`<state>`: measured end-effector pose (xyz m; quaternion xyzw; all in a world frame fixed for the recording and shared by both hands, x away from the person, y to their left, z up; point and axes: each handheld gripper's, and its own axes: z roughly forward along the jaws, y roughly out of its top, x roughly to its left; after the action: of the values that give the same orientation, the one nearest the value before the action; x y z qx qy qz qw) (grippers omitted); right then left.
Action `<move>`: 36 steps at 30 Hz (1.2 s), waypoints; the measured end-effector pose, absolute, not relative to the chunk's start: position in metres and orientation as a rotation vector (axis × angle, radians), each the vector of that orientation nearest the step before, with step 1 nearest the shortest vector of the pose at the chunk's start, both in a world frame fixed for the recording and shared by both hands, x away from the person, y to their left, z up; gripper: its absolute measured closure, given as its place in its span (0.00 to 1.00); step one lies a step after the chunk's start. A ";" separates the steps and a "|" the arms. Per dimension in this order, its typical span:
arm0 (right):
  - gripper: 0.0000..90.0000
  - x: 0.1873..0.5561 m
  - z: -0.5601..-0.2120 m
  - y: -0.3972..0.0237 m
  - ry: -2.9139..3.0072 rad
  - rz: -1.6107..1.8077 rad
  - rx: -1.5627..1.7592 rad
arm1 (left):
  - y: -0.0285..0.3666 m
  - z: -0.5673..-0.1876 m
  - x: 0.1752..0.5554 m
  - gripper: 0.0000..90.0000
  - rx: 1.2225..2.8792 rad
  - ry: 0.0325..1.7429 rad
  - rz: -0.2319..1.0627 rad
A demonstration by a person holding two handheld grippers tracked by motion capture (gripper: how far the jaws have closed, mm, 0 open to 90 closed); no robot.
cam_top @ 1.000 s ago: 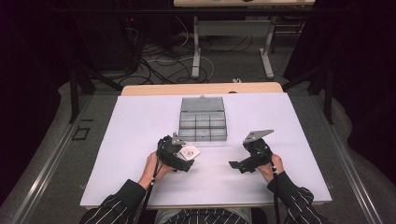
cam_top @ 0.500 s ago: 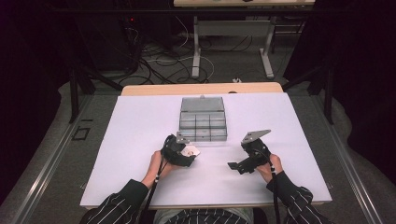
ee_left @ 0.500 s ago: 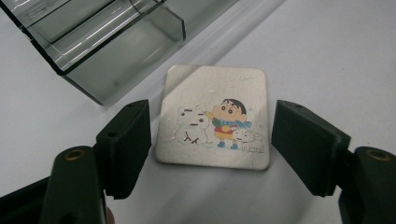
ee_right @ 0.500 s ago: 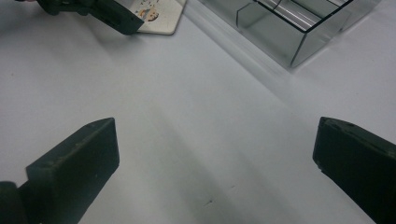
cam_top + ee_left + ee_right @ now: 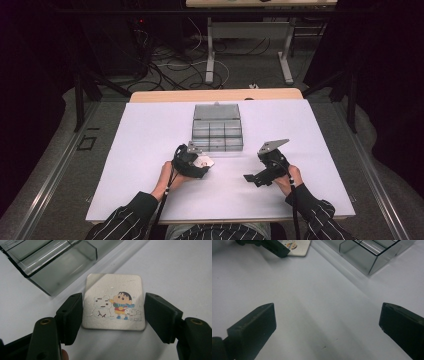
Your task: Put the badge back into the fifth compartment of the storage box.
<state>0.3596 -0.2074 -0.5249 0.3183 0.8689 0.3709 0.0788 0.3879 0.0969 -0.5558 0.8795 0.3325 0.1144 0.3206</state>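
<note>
A square metal card (image 5: 113, 302) with a cartoon of a child, a snowman and a dog lies flat on the white table (image 5: 125, 165). My left gripper (image 5: 113, 308) straddles it, and its jaws have just been closing with the card between them. Both pads (image 5: 72, 315) now meet the card's left and right edges. From above, the left gripper (image 5: 199, 164) and the card (image 5: 206, 161) sit just in front of a clear compartment box (image 5: 217, 127). My right gripper (image 5: 250, 178) rests to the right, open, with bare table between its jaws (image 5: 327, 322).
The clear box (image 5: 57, 262) stands close behind the card; its corner (image 5: 372, 252) also shows in the right gripper view, with the left gripper's jaw (image 5: 274, 246) and the card (image 5: 298, 246) at top left. White table surface stretches to both sides. Cables and table legs lie beyond the far edge.
The left gripper has shifted slightly toward the card in front of the box. The right gripper has stayed where it was.
</note>
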 end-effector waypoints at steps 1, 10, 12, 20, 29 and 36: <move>0.00 0.360 -0.524 -0.208 2.610 1.106 0.961 | 0.097 -0.556 0.388 0.37 2.305 0.873 0.303; 0.01 0.360 -0.524 -0.207 2.597 1.113 0.956 | 0.099 -0.556 0.387 0.37 2.307 0.867 0.278; 0.01 0.360 -0.525 -0.207 2.596 1.103 0.967 | 0.099 -0.555 0.387 0.37 2.312 0.861 0.277; 0.01 0.360 -0.524 -0.208 2.592 1.104 0.963 | 0.099 -0.551 0.383 0.37 2.304 0.843 0.282; 0.01 0.360 -0.523 -0.208 2.587 1.094 0.955 | 0.101 -0.543 0.379 0.37 2.288 0.813 0.312; 0.01 0.361 -0.524 -0.208 2.586 1.094 0.958 | 0.105 -0.537 0.378 0.37 2.289 0.801 0.327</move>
<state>0.3606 -0.2083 -0.5238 0.3217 0.8683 0.3673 0.0870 0.3777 0.1052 -0.5368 0.8797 0.3076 0.1257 0.3403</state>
